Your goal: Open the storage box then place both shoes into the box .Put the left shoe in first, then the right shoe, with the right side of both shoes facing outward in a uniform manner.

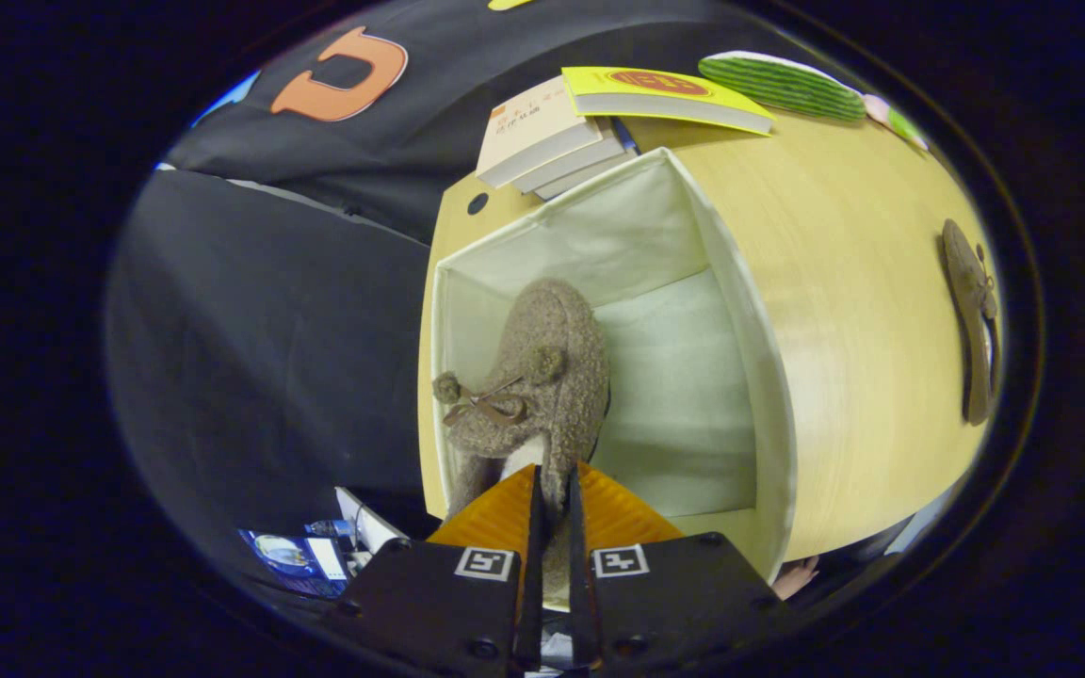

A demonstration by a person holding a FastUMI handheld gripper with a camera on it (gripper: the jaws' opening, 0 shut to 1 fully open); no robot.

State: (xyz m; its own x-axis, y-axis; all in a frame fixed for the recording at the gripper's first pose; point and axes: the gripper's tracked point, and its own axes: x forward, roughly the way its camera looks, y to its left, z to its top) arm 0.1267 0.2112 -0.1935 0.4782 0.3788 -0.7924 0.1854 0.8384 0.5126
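- Gripper (552,504) jaws clamped on heel rim of fuzzy brown shoe (533,377).
- Shoe held inside open storage box (750,311), toe toward its far wall.
- Second shoe (974,320) lying on tabletop (844,235), well apart from box.
- Books (552,132) stacked beyond box.

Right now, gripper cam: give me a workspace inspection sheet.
Surface: light wooden table, bare patch beside the box.
Job's things: open white storage box; fuzzy brown shoe hanging into it, toe down; second shoe on the table, apart from the box.
Clutter: stacked books, yellow book, green striped item beyond the box.
Grippers: gripper shut on the shoe's heel edge.
Cables: nothing seen.
Surroundings: black cloth booth wall.
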